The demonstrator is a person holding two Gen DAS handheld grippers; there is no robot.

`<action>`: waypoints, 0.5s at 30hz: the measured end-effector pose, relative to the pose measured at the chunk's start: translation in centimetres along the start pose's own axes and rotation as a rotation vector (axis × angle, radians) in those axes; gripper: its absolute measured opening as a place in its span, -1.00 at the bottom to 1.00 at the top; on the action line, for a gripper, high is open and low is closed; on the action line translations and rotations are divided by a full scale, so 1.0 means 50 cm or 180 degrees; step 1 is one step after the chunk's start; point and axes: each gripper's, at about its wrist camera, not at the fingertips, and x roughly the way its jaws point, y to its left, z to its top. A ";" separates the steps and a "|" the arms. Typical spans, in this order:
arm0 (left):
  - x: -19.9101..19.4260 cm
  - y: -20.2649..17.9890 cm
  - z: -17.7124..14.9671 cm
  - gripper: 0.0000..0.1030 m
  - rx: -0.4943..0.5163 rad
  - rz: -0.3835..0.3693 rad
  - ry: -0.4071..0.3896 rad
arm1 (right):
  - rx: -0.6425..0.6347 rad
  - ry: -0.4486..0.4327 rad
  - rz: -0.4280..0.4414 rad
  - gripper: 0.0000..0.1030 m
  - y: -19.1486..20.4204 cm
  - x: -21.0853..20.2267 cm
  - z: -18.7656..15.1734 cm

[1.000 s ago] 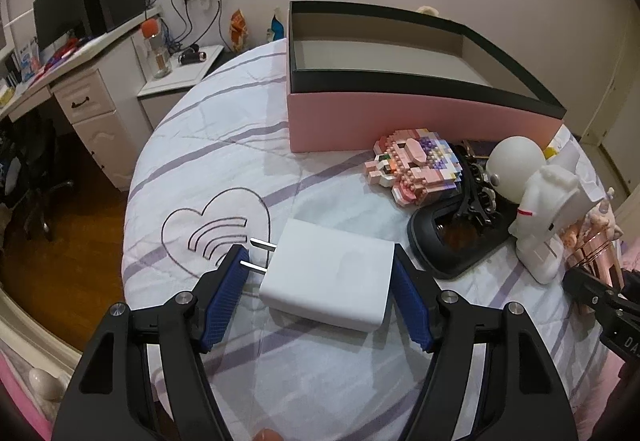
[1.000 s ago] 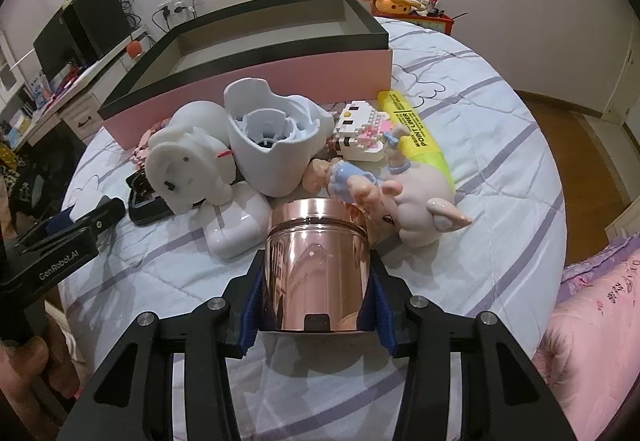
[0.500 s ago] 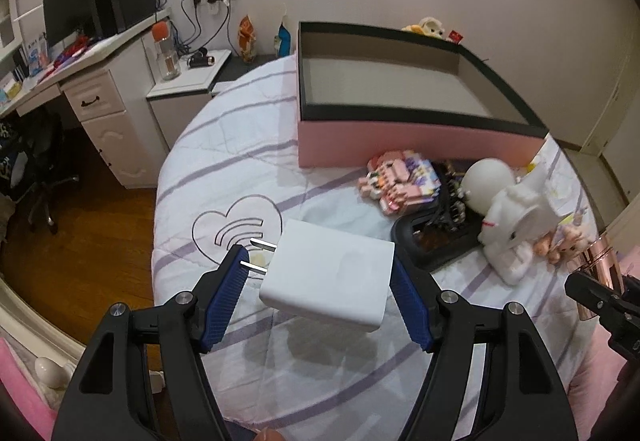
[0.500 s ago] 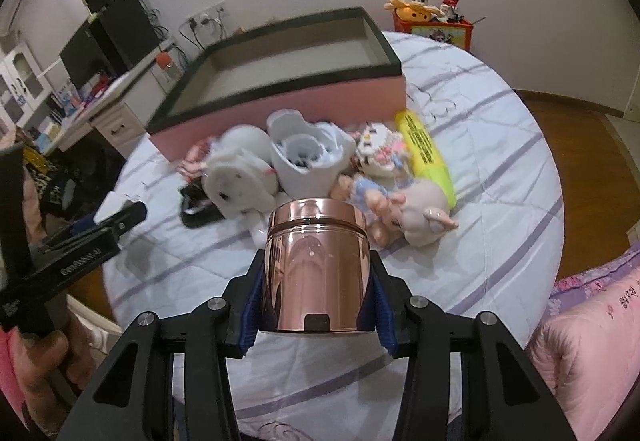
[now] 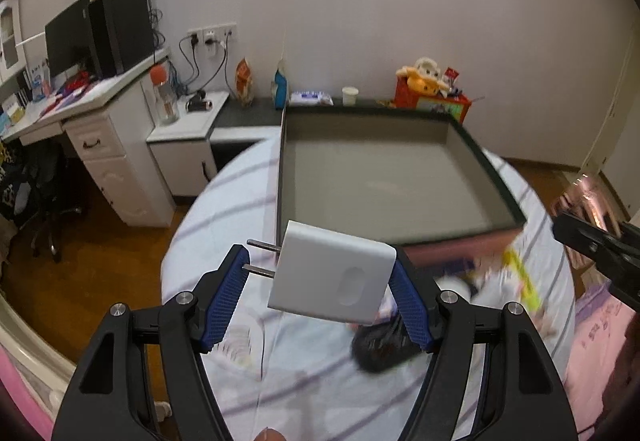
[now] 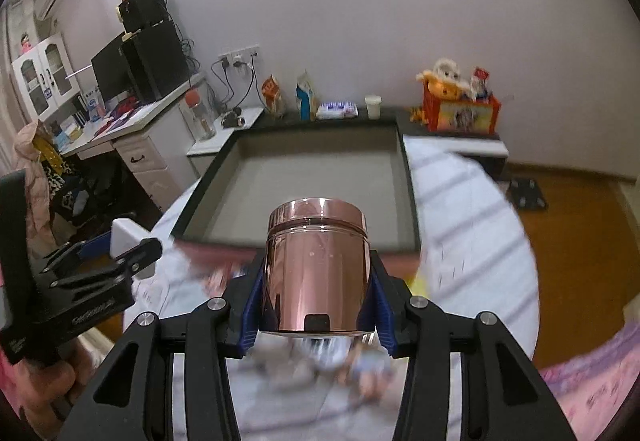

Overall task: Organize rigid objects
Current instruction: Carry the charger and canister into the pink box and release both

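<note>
Copper-pink metal canister, lidded, upright, clamped by its lower body between the blue pads of our right claw. It hangs in the air just short of the near wall of the pink box, over the blurred heap of toys on the bed.

White plug adapter, two prongs pointing away from the box's left side, tilted a little, held in our left claw. The right pad presses its edge; the left pad meets the prongs rather than the body, so we judge this grip the weaker of the two. It hangs just before the box's near left corner.

Pink box: shallow, dark-rimmed, grey floor bare as far as we can see, lying on the bed beyond both items.

Step in hand, as we judge it: carrying both pieces over the near wall to set them inside.

Handling notes:
- Clear the box's dark rim with the undersides of both items before we lower; neither has crossed it yet.
- Keep the canister upright, lower it until its base sits flat on the box floor, and only then part the pads; a smooth metal wall may slip.
- Bring the adapter low before release, since a prong-side hold could let it swing or drop.
- Land the canister toward the box's right side, the adapter toward its left, well apart, so our claws do not meet.
</note>
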 end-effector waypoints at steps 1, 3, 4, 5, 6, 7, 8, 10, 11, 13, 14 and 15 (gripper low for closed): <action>0.008 -0.002 0.018 0.37 -0.0011 -0.0002 -0.0021 | -0.0014 0.0001 0.0011 -0.08 -0.004 0.014 0.019; 0.023 -0.005 0.043 0.37 -0.0031 -0.0016 -0.0026 | -0.0060 0.0019 -0.0001 -0.08 -0.010 0.044 0.048; 0.034 -0.007 0.059 0.37 -0.0040 -0.0030 -0.0026 | -0.0071 0.0042 0.0023 -0.08 -0.014 0.067 0.068; 0.043 -0.009 0.070 0.37 -0.0045 -0.0038 -0.0027 | -0.0072 0.0063 0.0043 -0.08 -0.017 0.079 0.075; 0.054 -0.012 0.082 0.37 -0.0046 -0.0038 -0.0029 | -0.0097 0.0103 0.0032 -0.08 -0.020 0.104 0.090; 0.069 -0.017 0.099 0.37 -0.0043 -0.0047 -0.0024 | -0.0109 0.0128 0.0026 -0.08 -0.024 0.117 0.096; 0.086 -0.021 0.112 0.37 -0.0042 -0.0058 -0.0010 | -0.0112 0.0169 0.0034 -0.08 -0.028 0.136 0.104; 0.121 -0.029 0.134 0.37 -0.0034 -0.0059 0.0030 | -0.0127 0.0282 0.0043 -0.08 -0.039 0.176 0.117; 0.142 -0.035 0.143 0.37 -0.0017 -0.0053 0.0064 | -0.0128 0.0337 0.0038 -0.08 -0.043 0.197 0.121; 0.190 -0.047 0.158 0.37 0.0017 -0.0025 0.0153 | -0.0127 0.0460 0.0043 -0.08 -0.053 0.238 0.127; 0.211 -0.052 0.161 0.37 0.0031 -0.0018 0.0202 | -0.0123 0.0537 0.0028 -0.08 -0.057 0.263 0.128; 0.232 -0.058 0.159 0.37 0.0042 -0.0020 0.0253 | -0.0119 0.0612 0.0011 -0.08 -0.062 0.286 0.128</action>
